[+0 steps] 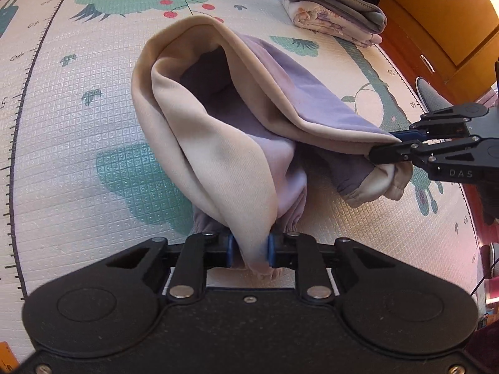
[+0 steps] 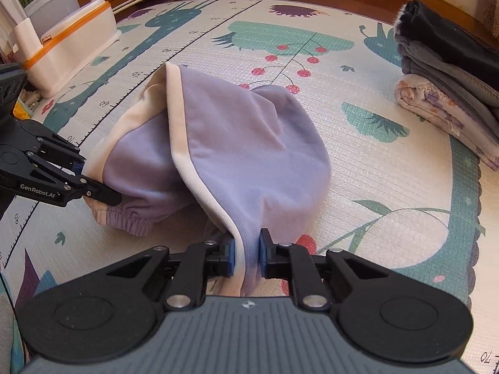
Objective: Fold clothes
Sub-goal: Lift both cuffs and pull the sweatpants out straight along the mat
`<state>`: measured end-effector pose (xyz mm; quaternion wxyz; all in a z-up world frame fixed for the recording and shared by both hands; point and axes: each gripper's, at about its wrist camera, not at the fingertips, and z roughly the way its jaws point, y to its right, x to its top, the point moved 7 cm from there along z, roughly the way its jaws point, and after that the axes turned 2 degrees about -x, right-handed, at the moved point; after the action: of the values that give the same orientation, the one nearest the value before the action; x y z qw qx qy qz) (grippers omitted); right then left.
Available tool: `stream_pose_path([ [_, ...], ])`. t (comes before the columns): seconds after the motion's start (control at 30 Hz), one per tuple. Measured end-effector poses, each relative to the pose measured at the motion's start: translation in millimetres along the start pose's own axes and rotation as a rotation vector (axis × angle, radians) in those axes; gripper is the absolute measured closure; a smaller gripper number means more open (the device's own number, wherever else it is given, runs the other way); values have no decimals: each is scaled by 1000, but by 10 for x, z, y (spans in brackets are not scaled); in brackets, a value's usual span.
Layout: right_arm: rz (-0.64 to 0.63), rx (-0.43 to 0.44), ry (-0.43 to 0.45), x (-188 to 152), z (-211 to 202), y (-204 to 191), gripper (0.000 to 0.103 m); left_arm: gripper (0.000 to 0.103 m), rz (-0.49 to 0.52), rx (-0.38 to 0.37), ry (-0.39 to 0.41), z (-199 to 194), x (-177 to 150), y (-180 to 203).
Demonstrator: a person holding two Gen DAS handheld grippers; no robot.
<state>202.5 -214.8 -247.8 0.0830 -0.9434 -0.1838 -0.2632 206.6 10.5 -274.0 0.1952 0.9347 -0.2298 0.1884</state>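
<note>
A lilac and cream garment with elastic cuffs hangs lifted over the play mat, its far fold resting on the mat. My left gripper is shut on a cream edge of it. The right gripper shows at the right of the left wrist view, clamped on another edge. In the right wrist view the garment drapes forward from my right gripper, which pinches its lilac and cream hem. The left gripper grips the cloth at the left there.
A stack of folded clothes sits at the mat's far right corner, the same stack of folded clothes showing at the top of the left wrist view. White and orange lidded boxes stand off the mat's far left. Wooden floor borders the mat.
</note>
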Motion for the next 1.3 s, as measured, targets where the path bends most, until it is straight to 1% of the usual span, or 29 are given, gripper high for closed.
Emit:
stream_pose_path([
  [0.1,-31,-45,16,-4,-108,181,90,91,142,66,29,-181,-34,-107],
  [0.2,-62,-90,33,-7,-217,361,91,91,294,146,33,-333,-115,-218],
  [0.27,-90,-118,40,-28,-295,467,92,92,423,211,31,-415,-203,-261],
  [0.33,-134,-143,38,-87,-381,544,92,92,563,292,29,-476,-322,-300],
  [0.47,-220,-177,25,-245,-548,663,93,92,803,437,34,-576,-572,-371],
  [0.57,-320,-179,8,-423,-677,604,94,93,986,548,57,-658,-773,-401],
  [0.67,-460,-189,0,-613,-793,429,94,93,1201,670,102,-701,-987,-393],
  [0.77,-561,-190,-4,-760,-890,270,94,93,1353,746,131,-704,-1174,-395],
  [0.83,-659,-196,-14,-886,-917,154,94,93,1447,784,140,-692,-1296,-395],
  [0.9,-705,-166,-50,-1055,-897,44,94,93,1489,762,123,-667,-1414,-397],
  [0.93,-727,-145,-76,-1165,-868,-24,94,93,1485,736,101,-653,-1481,-387],
  [1.0,-771,-92,-111,-1371,-832,-177,94,92,1460,675,47,-626,-1625,-355],
  [1.03,-779,-63,-129,-1448,-821,-243,93,90,1440,643,24,-623,-1679,-335],
  [1.07,-783,-32,-149,-1515,-814,-310,93,90,1422,612,5,-628,-1723,-308],
  [1.2,-789,11,-176,-1647,-812,-429,92,88,1336,491,-70,-646,-1895,-213],
  [1.23,-794,12,-183,-1667,-808,-428,92,82,1325,462,-88,-649,-1946,-196],
  [1.27,-797,8,-187,-1682,-806,-419,92,81,1323,436,-100,-659,-1982,-176],
  [1.3,-799,1,-189,-1694,-804,-407,92,74,1325,404,-113,-671,-2018,-154],
])
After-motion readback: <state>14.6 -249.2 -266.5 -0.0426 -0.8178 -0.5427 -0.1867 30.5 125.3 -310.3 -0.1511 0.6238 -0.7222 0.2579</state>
